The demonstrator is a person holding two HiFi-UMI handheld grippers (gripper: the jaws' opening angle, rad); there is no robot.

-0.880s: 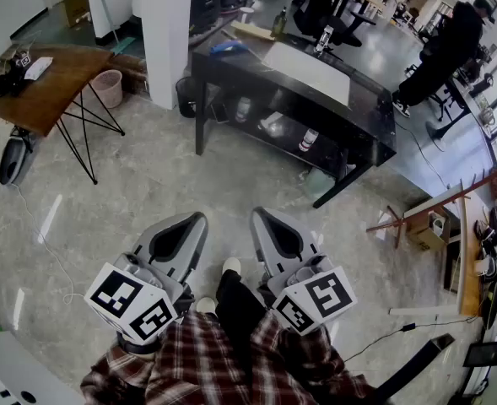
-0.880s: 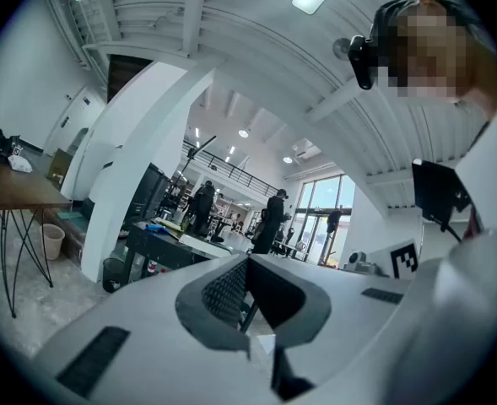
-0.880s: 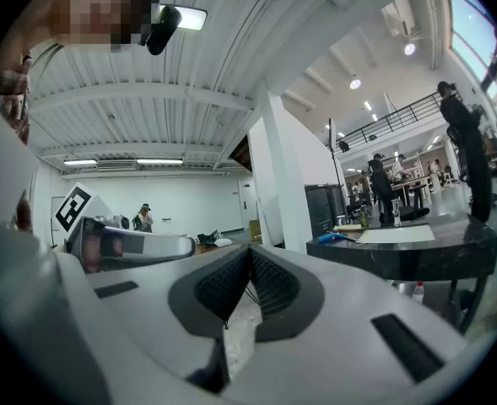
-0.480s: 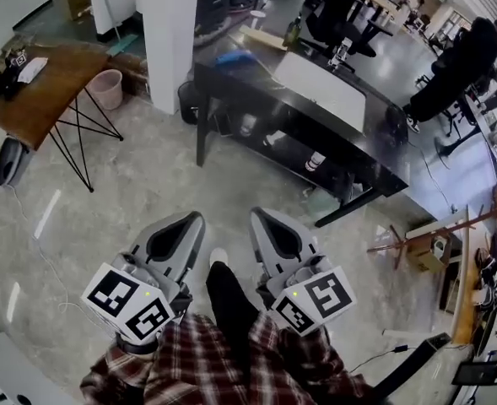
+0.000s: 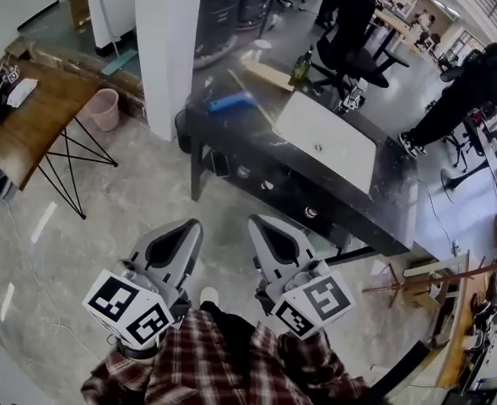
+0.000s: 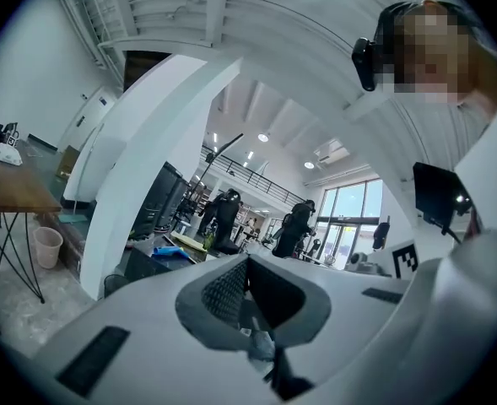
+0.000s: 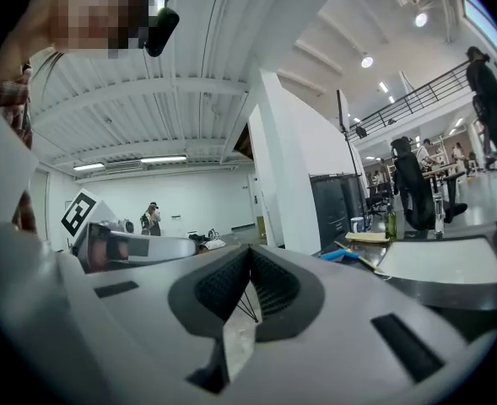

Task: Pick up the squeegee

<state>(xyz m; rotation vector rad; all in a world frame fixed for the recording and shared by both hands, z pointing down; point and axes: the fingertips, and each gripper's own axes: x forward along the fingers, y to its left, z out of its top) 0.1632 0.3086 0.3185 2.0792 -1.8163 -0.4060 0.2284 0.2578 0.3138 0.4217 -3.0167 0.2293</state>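
Observation:
A blue-handled tool with a long pale strip, likely the squeegee (image 5: 231, 101), lies on the far left end of a black table (image 5: 383, 218). It shows as a small blue shape in the left gripper view (image 6: 174, 254) and the right gripper view (image 7: 341, 254). My left gripper (image 5: 185, 226) and right gripper (image 5: 256, 224) are held side by side above the floor, well short of the table. Both point level toward it. Each has its jaws shut with nothing between them, as the left gripper view (image 6: 246, 260) and right gripper view (image 7: 250, 251) show.
A white sheet (image 5: 328, 142) and a green bottle (image 5: 301, 64) are on the black table, with small items on its lower shelf. A white pillar (image 5: 168, 40) stands at its left end. A wooden table (image 5: 29, 125) and pink bin (image 5: 103, 108) are at left. People stand behind.
The whole view has moved forward: the black table and pillar are nearer and larger. Both grippers keep their place in front of me and stay shut.

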